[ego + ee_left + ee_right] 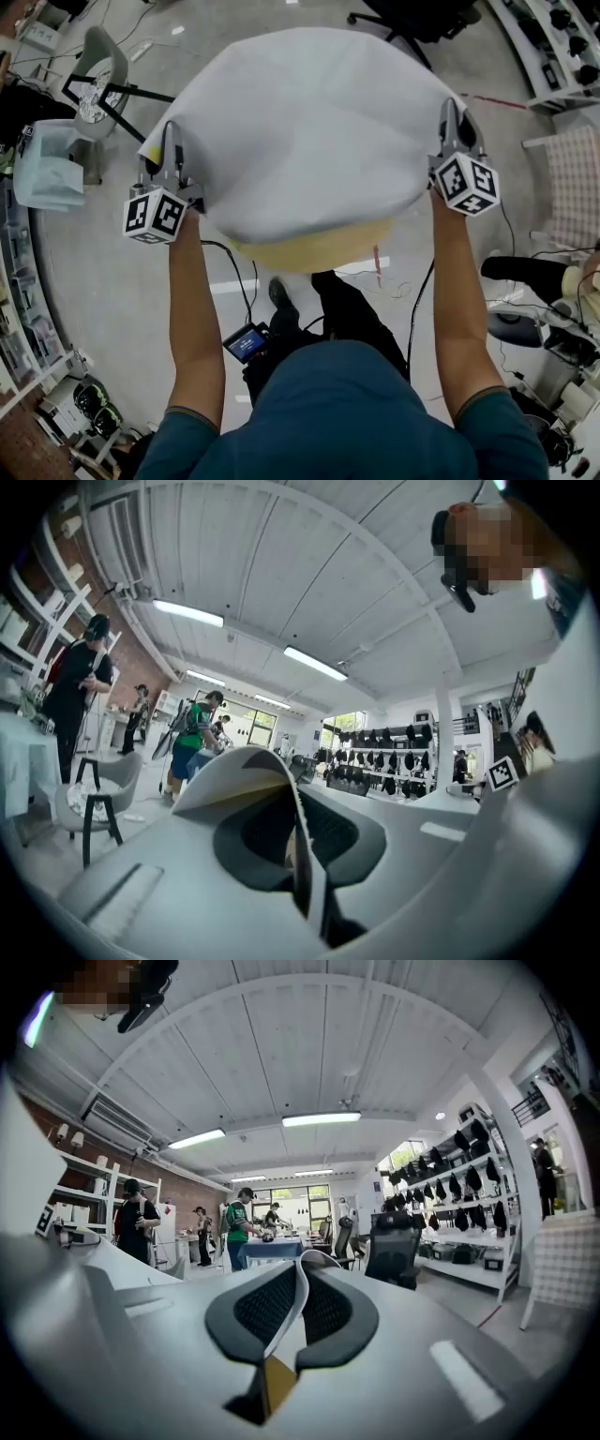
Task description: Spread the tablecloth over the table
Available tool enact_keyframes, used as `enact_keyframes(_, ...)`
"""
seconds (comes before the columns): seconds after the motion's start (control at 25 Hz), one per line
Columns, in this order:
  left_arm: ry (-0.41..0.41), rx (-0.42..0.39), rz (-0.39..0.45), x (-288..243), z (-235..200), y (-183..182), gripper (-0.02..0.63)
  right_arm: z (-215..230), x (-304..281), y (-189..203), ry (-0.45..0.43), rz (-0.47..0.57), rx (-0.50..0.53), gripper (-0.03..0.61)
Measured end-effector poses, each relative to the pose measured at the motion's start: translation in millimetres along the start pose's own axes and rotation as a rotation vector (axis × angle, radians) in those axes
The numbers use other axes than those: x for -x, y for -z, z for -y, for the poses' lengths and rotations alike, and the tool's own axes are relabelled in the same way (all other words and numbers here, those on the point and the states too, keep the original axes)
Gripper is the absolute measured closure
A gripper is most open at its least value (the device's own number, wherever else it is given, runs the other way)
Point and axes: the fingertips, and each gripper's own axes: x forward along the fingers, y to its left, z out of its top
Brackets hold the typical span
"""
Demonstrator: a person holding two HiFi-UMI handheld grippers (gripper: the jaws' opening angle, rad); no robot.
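Observation:
In the head view a white tablecloth (309,131) billows out ahead of me above the floor, held by its two near corners. A pale yellow underside (319,248) shows below its near edge. My left gripper (172,159) is shut on the left corner, and my right gripper (454,131) is shut on the right corner. In the left gripper view the cloth's edge (239,771) curls up from between the dark pads (258,841). The right gripper view has a white fold (292,1302) pinched between the pads (337,1316). No table is in view.
A grey chair (98,66) and a stand draped in light blue cloth (47,164) are at the left. An office chair (412,19) is ahead, with shelves (558,47) and a checkered chair (574,183) at the right. Cables trail across the floor. People stand farther back (192,733).

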Motion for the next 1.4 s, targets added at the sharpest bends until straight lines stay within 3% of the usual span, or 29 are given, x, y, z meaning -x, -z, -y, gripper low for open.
enact_keyframes(0.2, -0.062, 0.106, -0.211, 2.7, -18.8, 107.5, 0.608, 26.5, -4.5, 96.4, 0.057, -0.193, -0.083, 0.565)
enact_keyframes(0.4, -0.182, 0.261, -0.270, 44.9, -42.0, 171.3, 0.607, 44.2, 25.5, 159.4, 0.110, -0.306, -0.132, 0.565)
enact_keyframes(0.88, -0.234, 0.324, -0.372, 116.8, -58.6, 216.2, 0.603, 41.3, 99.1, 218.0, 0.168, -0.442, -0.128, 0.566)
enact_keyframes(1.4, -0.283, 0.292, -0.467, 155.4, -71.7, 250.0, 0.603, 31.3, 141.1, 255.9, 0.202, -0.568, -0.005, 0.565)
